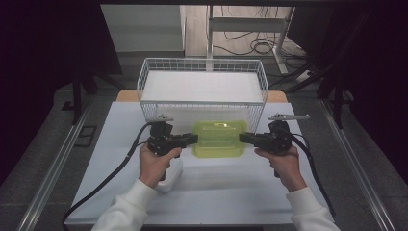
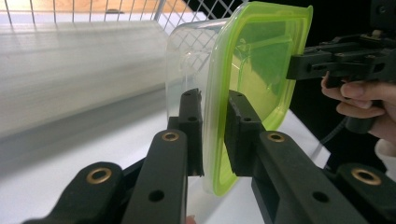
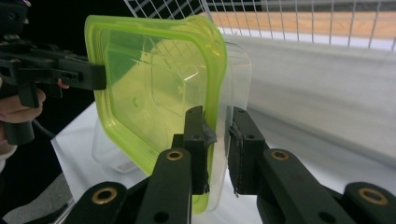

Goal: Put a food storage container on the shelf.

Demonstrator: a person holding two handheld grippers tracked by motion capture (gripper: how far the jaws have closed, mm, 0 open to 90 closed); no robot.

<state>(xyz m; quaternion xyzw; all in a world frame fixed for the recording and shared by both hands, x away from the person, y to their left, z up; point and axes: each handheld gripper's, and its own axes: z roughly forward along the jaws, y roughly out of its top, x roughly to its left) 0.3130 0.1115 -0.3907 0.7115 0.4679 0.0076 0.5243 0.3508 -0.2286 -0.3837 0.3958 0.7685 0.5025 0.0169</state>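
1. A clear plastic container with a yellow-green lid [image 1: 219, 138] is held between two hand-held grippers above the white table top [image 1: 231, 192], just in front of the white wire basket [image 1: 202, 86] at the table's far end.
2. The left gripper [image 1: 192, 139] grips the container's left edge. In the left gripper view its two black jaws close over the lid's rim [image 2: 215, 135], one pad on the lid side and one against the clear wall.
3. The right gripper [image 1: 244, 138] grips the opposite, right edge. In the right gripper view its jaws clamp the rim in the same way [image 3: 217, 140], one pad on the green lid and one on the clear body.
4. The container lies level between the two tools in the high view, lid uppermost. (In each gripper view it looks tipped on edge, because the camera is turned with the hand.)
5. Each gripper view shows the other gripper biting the far rim, with the person's fingers [image 2: 359, 95] wrapped around its handle.
6. The person's left hand [image 1: 155, 163] and right hand [image 1: 284, 163] hold the handles from below, white sleeves [image 1: 126, 207] entering from the near edge; a black cable [image 1: 106, 183] trails from the left gripper.
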